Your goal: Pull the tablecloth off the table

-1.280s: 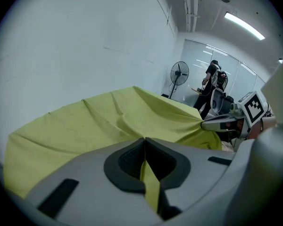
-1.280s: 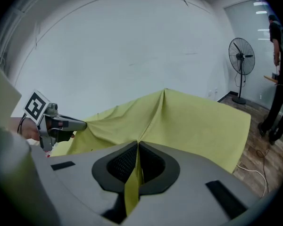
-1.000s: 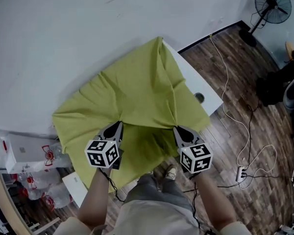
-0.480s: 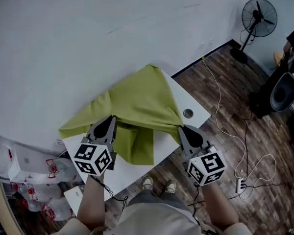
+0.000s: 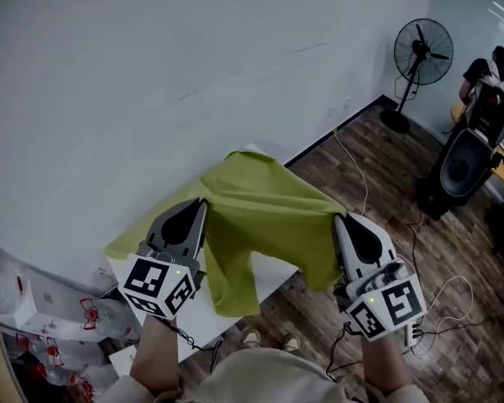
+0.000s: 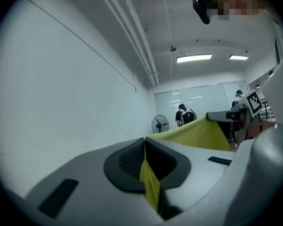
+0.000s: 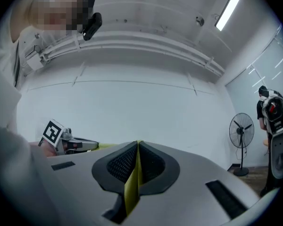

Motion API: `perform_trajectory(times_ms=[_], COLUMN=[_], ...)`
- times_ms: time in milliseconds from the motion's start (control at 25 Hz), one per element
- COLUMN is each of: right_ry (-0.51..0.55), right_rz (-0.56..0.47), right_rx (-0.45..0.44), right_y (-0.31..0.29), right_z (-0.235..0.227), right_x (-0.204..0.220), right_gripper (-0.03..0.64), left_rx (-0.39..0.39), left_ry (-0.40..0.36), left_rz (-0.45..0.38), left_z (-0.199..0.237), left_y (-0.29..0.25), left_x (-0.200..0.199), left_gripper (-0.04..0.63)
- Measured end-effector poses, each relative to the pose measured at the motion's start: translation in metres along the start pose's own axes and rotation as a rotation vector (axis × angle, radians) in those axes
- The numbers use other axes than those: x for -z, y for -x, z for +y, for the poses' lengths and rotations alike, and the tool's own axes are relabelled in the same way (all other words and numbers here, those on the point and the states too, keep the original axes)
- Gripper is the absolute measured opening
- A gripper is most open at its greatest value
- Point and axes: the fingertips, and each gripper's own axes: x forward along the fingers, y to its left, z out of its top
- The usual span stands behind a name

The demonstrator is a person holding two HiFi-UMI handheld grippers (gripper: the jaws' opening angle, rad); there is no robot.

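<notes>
Tablecloth [image 5: 265,212]: yellow-green, lifted by two near corners and stretched between the two hand-held grippers. Its far part lies over the far end of the tabletop [image 5: 275,269]; a loose fold hangs down in the middle, across the bare white near part.

Left hand-held gripper [image 5: 202,204]: clenched on the tablecloth's left corner, with the fabric pinched flat between its pads [image 6: 129,157].

Right hand-held gripper [image 5: 338,220]: clenched on the right corner, with a strip of cloth coming out below its closed jaws, as its own view shows.

Wall [image 5: 151,65]: white, left of and beyond the tabletop.

Floor [image 5: 386,200]: dark wood planks, to the right.

Cable [image 5: 359,175]: white, trailing across the floor.

Fan [image 5: 422,53]: on a stand, far right, by the wall.

Person [image 5: 490,74]: far right, beyond the fan.
</notes>
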Motion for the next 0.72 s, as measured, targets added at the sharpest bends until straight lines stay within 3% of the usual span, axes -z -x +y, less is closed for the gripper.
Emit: perform_trajectory(times_ms=[400,720], right_ry=[0.125,0.196], right_rz=[-0.218,-0.245], right_rx=[0.074,0.222], right_y=[0.061,0.107], right_z=[-0.002,-0.028], right_x=[-0.117,-0.15], right_gripper=[0.034,0.034], left_rx=[0.129,0.283], left_ry=[-0.053,-0.094], left_rz=[-0.156,-0.217], left_z=[-0.055,-0.109], left_y=[-0.005,-0.024], left_x=[-0.078,-0.105], left_gripper=[0.021,0.021])
